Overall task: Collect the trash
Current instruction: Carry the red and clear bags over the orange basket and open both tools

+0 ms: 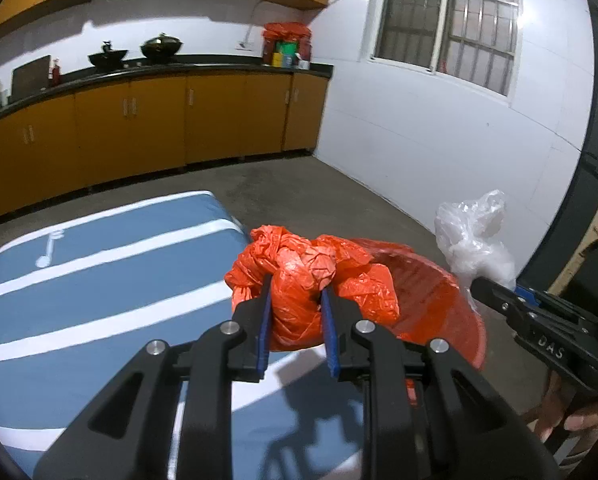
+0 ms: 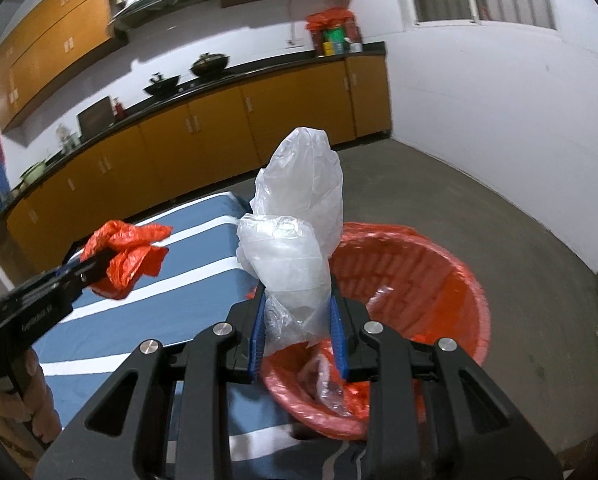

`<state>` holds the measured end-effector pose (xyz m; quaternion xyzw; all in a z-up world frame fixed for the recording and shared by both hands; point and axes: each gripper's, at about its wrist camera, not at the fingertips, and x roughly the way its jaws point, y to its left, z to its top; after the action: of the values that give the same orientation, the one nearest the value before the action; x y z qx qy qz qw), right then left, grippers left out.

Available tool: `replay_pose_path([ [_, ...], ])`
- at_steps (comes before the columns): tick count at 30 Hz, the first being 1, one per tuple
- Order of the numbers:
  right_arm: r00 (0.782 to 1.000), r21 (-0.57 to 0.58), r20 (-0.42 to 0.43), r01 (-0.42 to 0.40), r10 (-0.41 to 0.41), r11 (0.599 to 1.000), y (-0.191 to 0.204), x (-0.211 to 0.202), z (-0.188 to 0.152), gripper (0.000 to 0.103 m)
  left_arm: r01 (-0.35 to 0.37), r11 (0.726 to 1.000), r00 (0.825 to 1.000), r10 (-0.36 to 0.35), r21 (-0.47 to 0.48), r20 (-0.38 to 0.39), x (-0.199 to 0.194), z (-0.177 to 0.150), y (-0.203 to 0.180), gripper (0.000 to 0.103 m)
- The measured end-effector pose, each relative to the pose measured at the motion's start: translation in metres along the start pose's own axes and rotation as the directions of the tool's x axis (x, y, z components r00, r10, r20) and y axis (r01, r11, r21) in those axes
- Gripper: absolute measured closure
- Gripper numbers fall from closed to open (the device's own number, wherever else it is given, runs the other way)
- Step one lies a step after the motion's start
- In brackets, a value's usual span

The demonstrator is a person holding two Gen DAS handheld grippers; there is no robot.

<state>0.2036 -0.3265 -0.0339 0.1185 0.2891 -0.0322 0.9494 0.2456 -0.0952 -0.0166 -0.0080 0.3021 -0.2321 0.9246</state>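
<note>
Left gripper (image 1: 295, 296) clamped on crumpled orange plastic bag (image 1: 299, 280), held in the air above the right edge of the blue-and-white striped mattress (image 1: 99, 280), just beside the bin rim. Right gripper (image 2: 297, 316) clamped on clear plastic bag (image 2: 299, 232), held over the near rim of the orange-lined trash bin (image 2: 439, 264), which stands on the floor against the mattress's right edge.

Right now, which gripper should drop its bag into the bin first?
Right. The right gripper holds the clear plastic bag over the red-lined bin's near rim; the left gripper's crumpled red bag looks short of it.
</note>
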Motion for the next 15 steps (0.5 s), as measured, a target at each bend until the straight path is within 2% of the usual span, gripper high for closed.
replay_pose_path([
  [8,0.999,0.056,0.009,0.037,-0.038,0.998,-0.024,-0.004,-0.003,0.075,0.083,0.997,0.996,-0.083,0.004,-0.034,0.023,-0.006,-0.032,0.081],
  [15,0.998,0.091,0.012,0.058,-0.059,0.994,-0.040,-0.004,-0.004,0.075,0.122,0.992,0.991,-0.120,0.021,-0.061,0.044,-0.006,-0.056,0.081],
])
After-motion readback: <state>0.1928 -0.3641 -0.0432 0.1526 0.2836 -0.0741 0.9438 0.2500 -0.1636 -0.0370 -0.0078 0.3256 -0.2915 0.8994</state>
